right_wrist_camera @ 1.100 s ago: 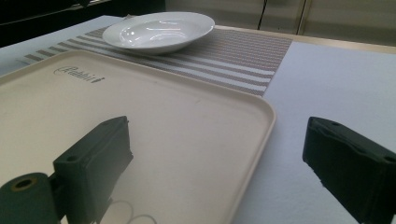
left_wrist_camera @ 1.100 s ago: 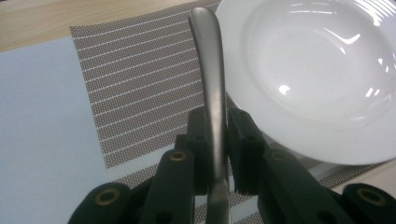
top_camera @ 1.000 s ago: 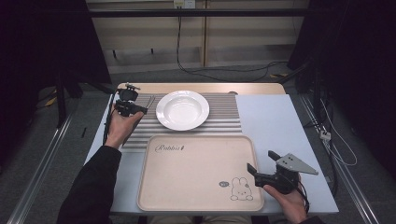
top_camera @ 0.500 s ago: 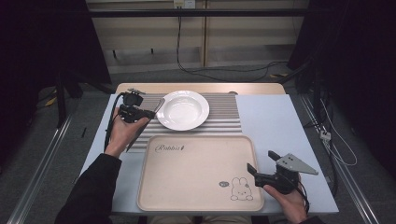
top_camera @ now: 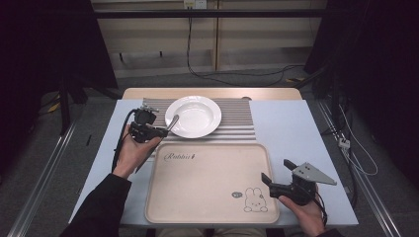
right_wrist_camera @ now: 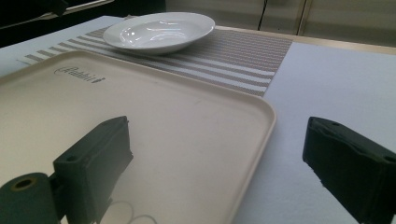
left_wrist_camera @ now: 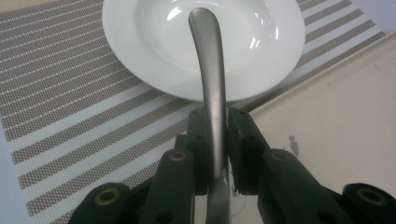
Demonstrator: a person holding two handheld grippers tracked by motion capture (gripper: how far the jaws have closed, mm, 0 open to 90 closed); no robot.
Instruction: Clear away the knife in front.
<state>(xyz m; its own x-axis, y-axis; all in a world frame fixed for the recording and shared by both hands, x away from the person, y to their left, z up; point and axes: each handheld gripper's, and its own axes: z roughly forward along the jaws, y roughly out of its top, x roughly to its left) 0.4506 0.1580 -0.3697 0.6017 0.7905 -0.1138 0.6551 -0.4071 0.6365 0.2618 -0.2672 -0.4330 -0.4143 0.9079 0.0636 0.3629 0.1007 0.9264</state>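
My left gripper is shut on a slim metal utensil. The utensil's rounded free end reaches over the left rim of a white deep plate. The end inside the jaws is hidden, so I cannot tell which kind of utensil it is. The plate stands on a striped placemat. My right gripper stands open over the near right corner of a beige tray, with nothing between its jaws.
The tray, printed with a rabbit, lies in front of the placemat on a pale blue table. Cables run on the floor behind the table, and metal rails flank it on both sides.
The left gripper has carried the utensil rightward from the placemat's left edge until its free end is over the plate's rim. The right gripper has not moved.
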